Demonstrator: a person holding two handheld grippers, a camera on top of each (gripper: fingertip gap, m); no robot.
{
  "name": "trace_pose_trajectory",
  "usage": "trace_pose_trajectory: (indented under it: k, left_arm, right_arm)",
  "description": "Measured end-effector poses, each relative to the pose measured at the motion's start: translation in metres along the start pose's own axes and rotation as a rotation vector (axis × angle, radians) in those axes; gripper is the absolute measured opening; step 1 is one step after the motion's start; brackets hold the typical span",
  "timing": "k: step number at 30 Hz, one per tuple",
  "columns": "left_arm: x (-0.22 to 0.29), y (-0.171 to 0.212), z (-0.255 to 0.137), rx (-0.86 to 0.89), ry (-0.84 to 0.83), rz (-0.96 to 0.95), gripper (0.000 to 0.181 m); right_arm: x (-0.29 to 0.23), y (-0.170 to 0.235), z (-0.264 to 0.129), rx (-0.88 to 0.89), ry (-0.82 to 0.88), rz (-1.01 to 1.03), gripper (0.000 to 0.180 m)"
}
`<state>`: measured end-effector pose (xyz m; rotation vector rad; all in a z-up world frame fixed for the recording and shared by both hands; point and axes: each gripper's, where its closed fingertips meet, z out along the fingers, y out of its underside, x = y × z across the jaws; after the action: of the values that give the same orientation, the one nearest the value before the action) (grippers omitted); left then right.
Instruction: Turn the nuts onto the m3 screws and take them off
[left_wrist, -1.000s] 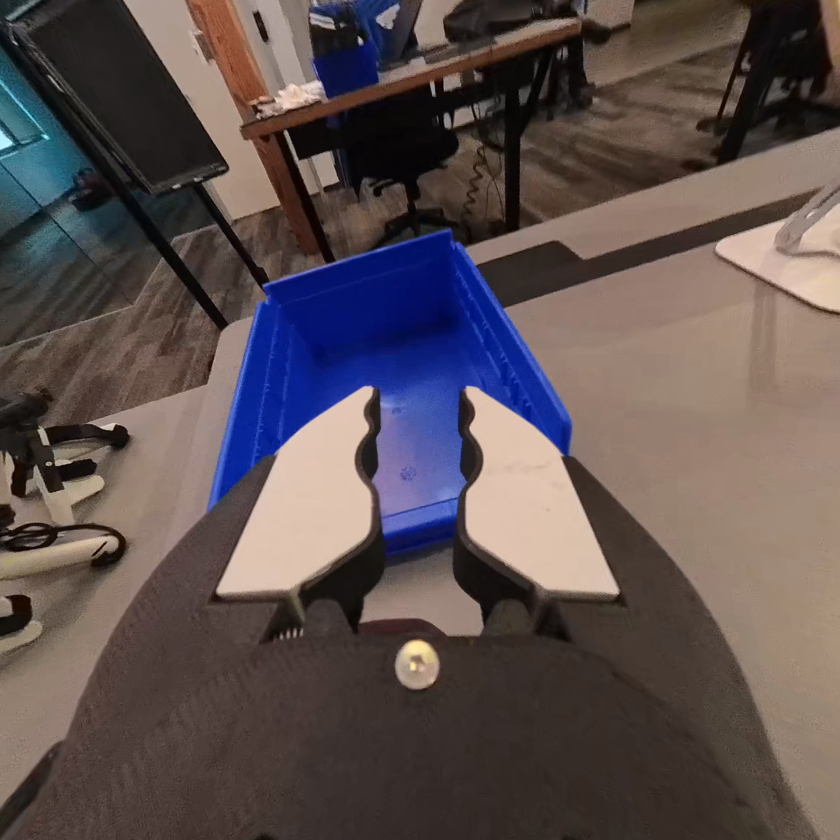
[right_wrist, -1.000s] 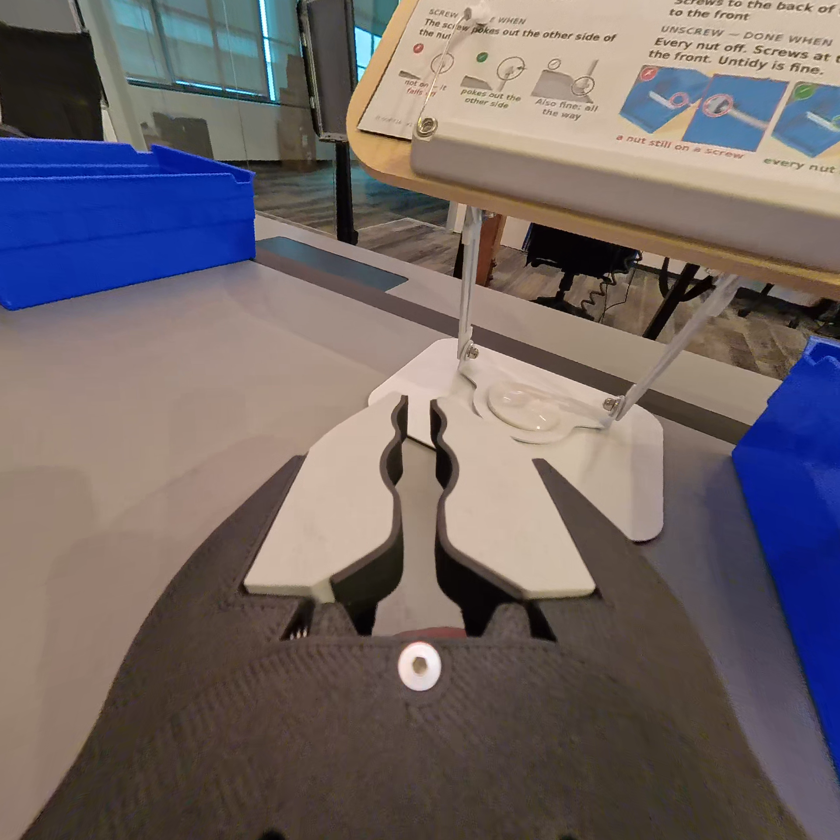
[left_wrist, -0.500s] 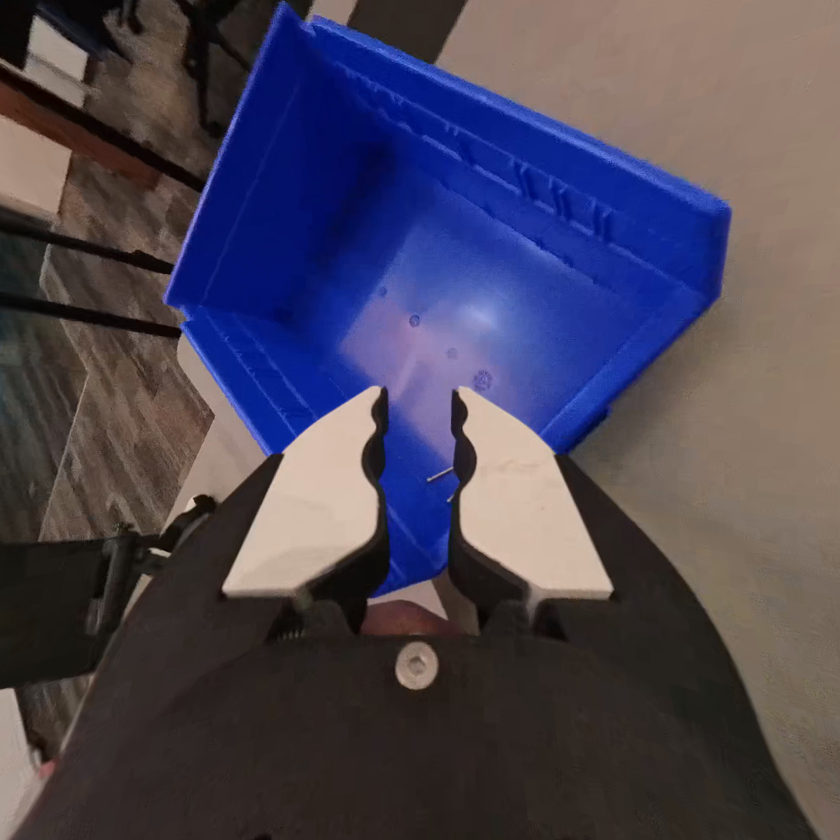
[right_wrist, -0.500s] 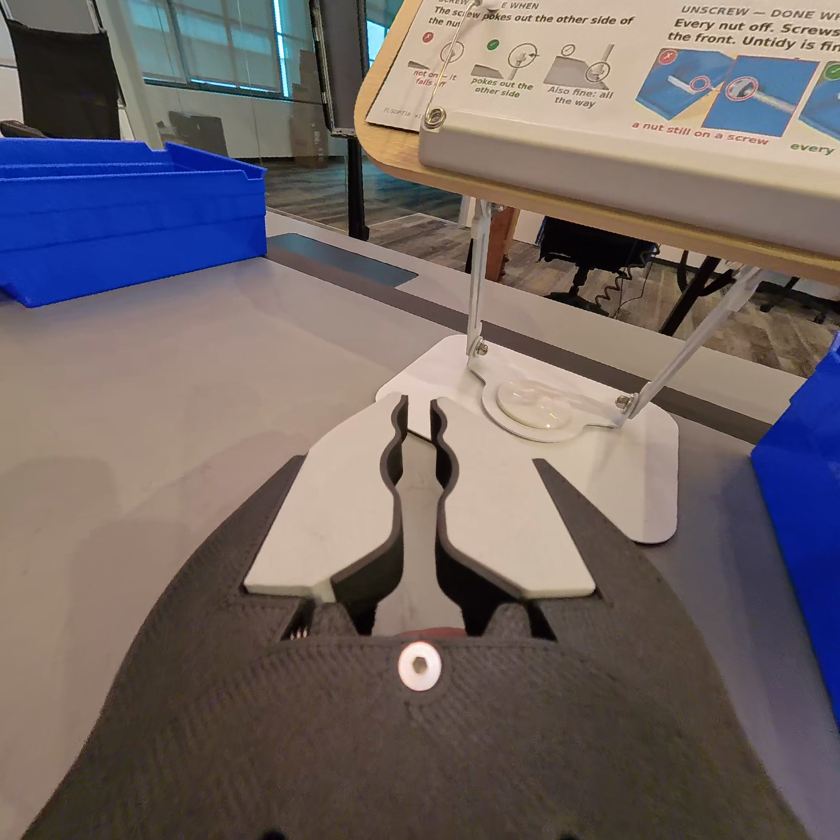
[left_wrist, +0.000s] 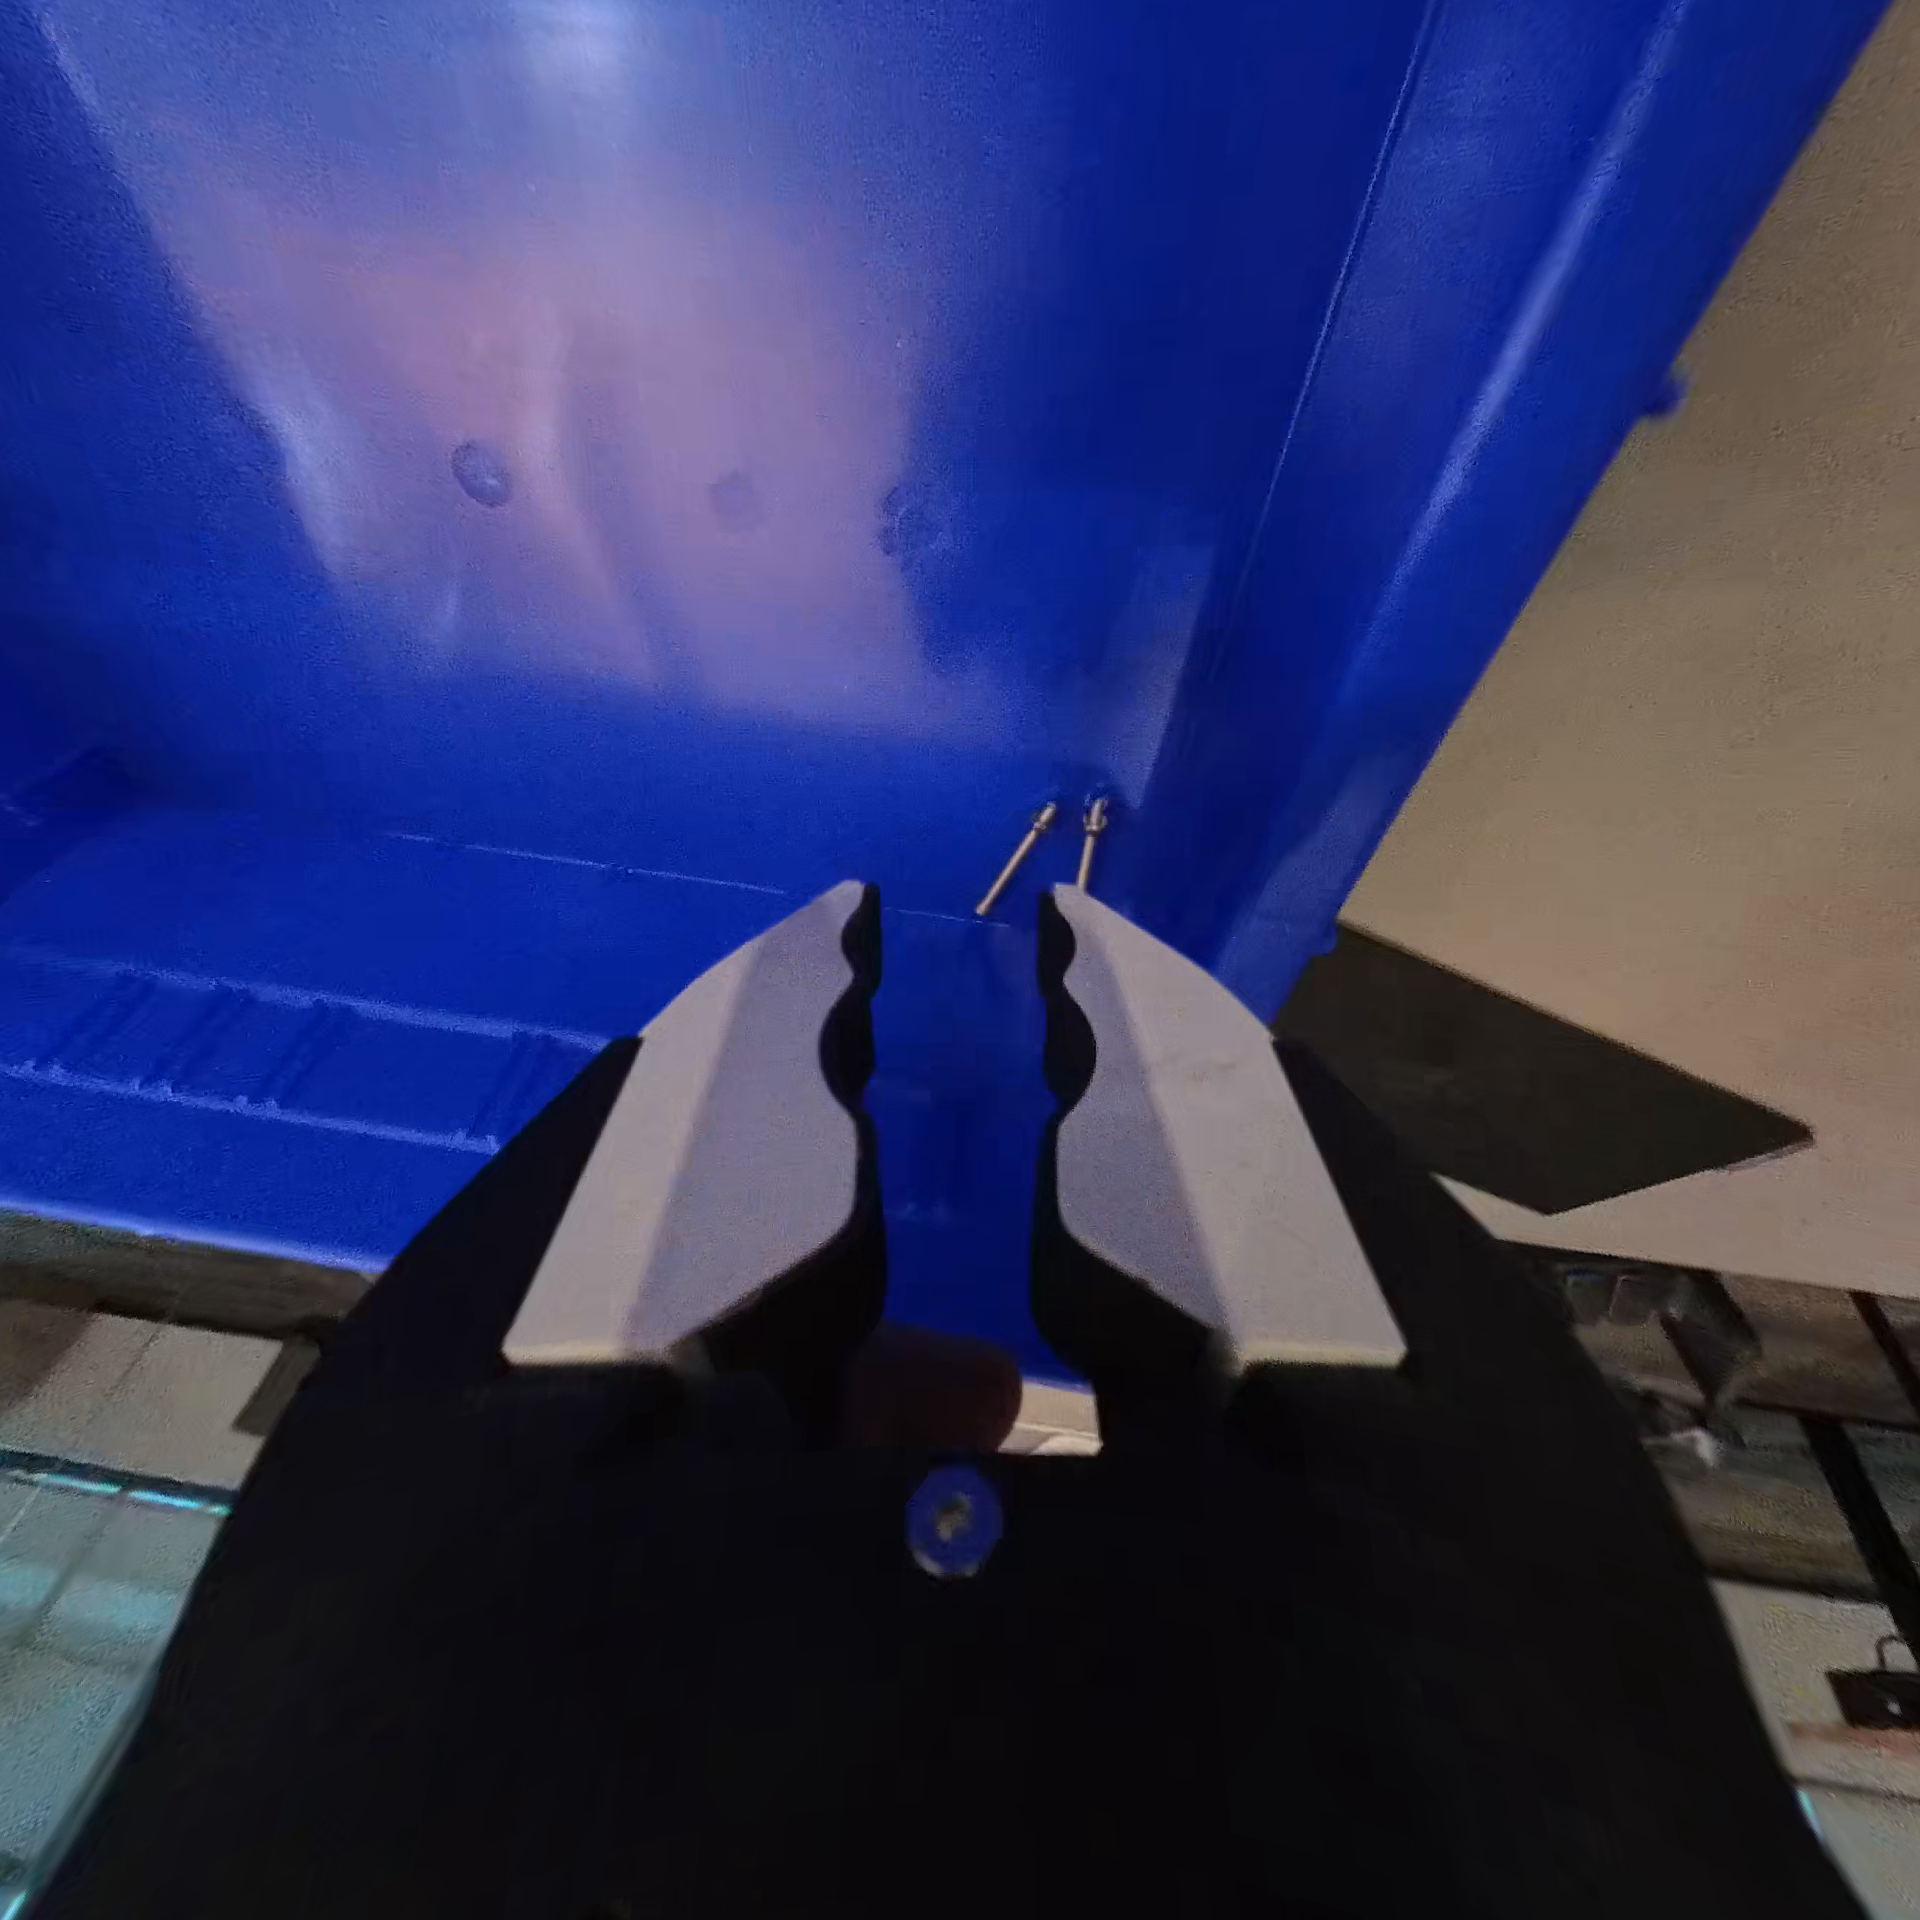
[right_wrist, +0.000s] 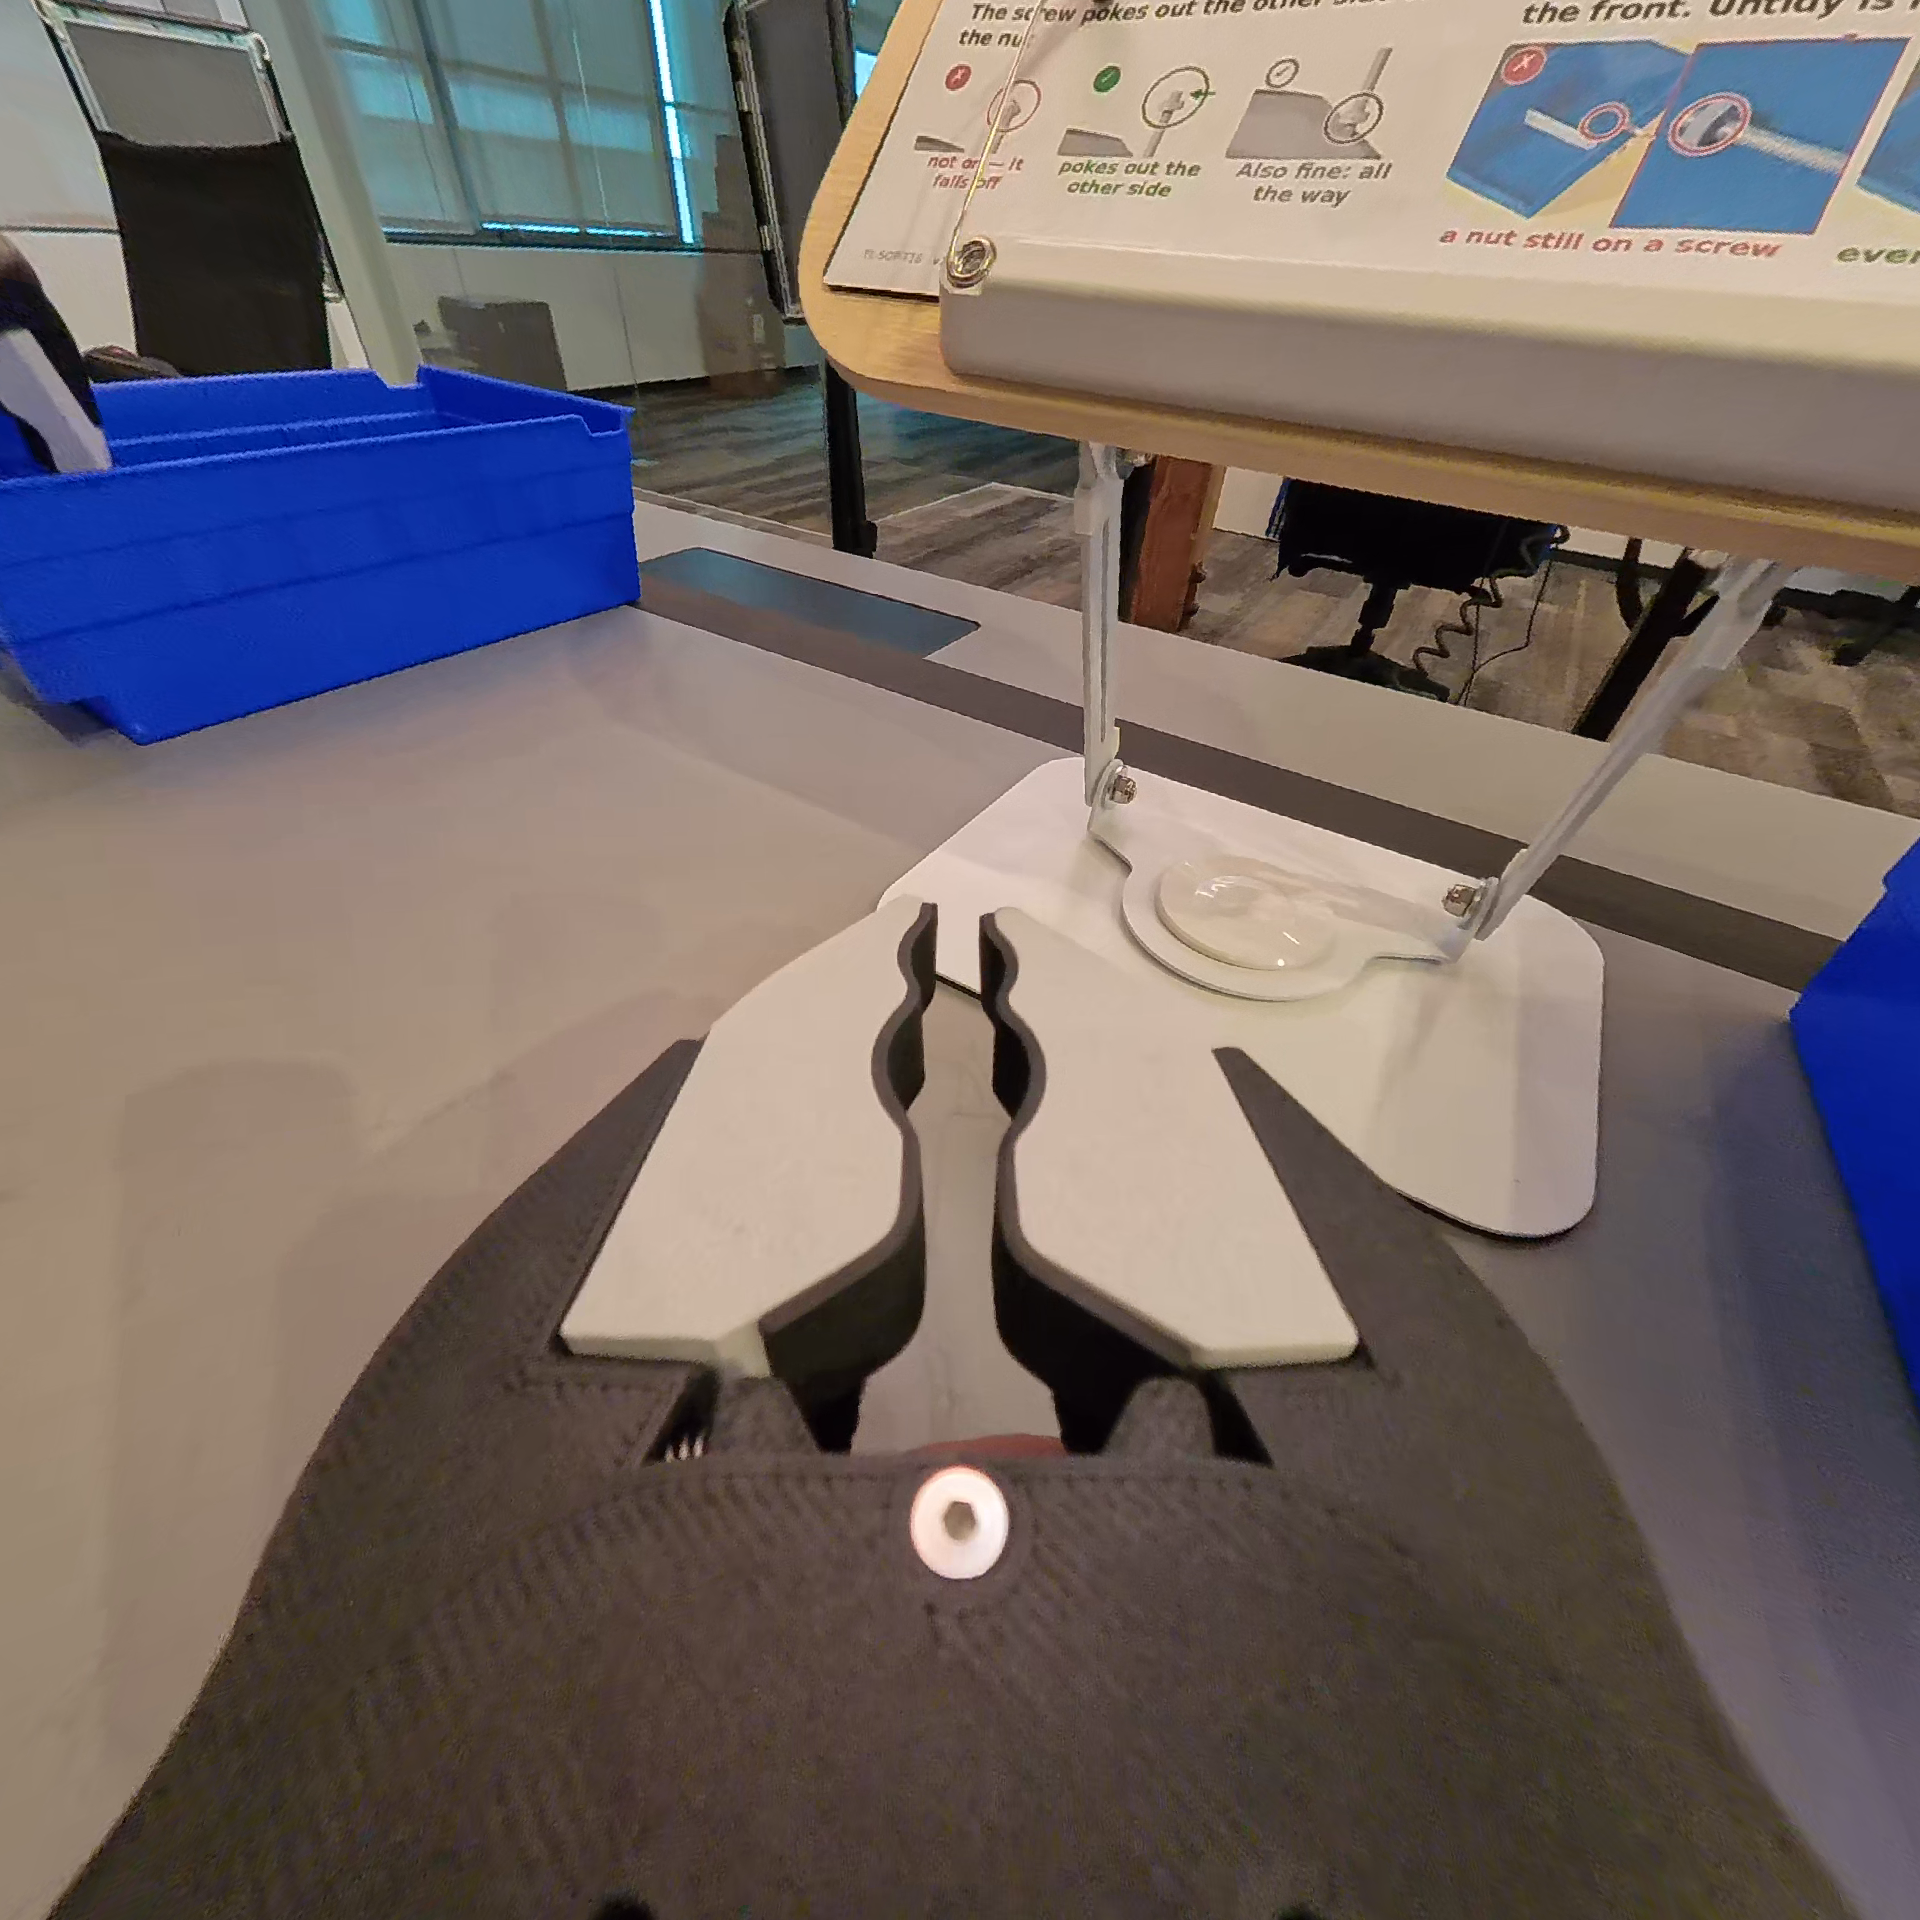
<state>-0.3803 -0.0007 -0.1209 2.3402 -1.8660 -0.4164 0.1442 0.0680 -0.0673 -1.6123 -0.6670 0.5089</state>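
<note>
The task looks barely begun: two m3 screws (left_wrist: 1049, 854) lie loose in a corner of the blue bin (left_wrist: 623, 416), just ahead of the left tongs (left_wrist: 958, 906), which hang over that bin with a moderate empty gap, and whether any nut sits on the screws is too small to tell. The right tongs (right_wrist: 958, 921) hover low over the grey desk (right_wrist: 416, 883), narrowed to a slit and empty, just before the white document stand (right_wrist: 1455, 1091), the bin well off beside it. Behind the stand: windows, wood floor, office chair.

White stand (right_wrist: 1475, 1060) w/ instruction board (right_wrist: 1455, 260) on grey table (right_wrist: 416, 935); office chair (right_wrist: 1392, 582) behind.
</note>
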Motion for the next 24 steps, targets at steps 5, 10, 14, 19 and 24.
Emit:
trace_pose_trajectory:
  k: [5, 10, 14, 19, 24]
  left_arm:
    - [0.005, 0.013, 0.017, -0.117, 0.044, 0.085, 0.034]
    - [0.007, 0.015, 0.030, -0.117, 0.070, 0.089, 0.034]
    - [0.006, 0.019, 0.040, -0.149, 0.076, 0.102, 0.029]
    - [0.005, 0.020, 0.044, -0.164, 0.103, 0.094, 0.024]
    - [0.001, 0.024, 0.047, -0.182, 0.127, 0.074, 0.003]
  right_arm:
    - [0.001, 0.000, 0.000, -0.002, -0.013, 0.020, 0.007]
    - [0.001, 0.000, 0.000, 0.000, -0.021, 0.036, 0.006]
    - [0.001, 0.000, 0.000, 0.002, -0.024, 0.040, 0.006]
    - [0.002, -0.001, 0.000, 0.004, -0.026, 0.045, 0.006]
    - [0.002, -0.001, -0.001, 0.008, -0.028, 0.051, 0.006]
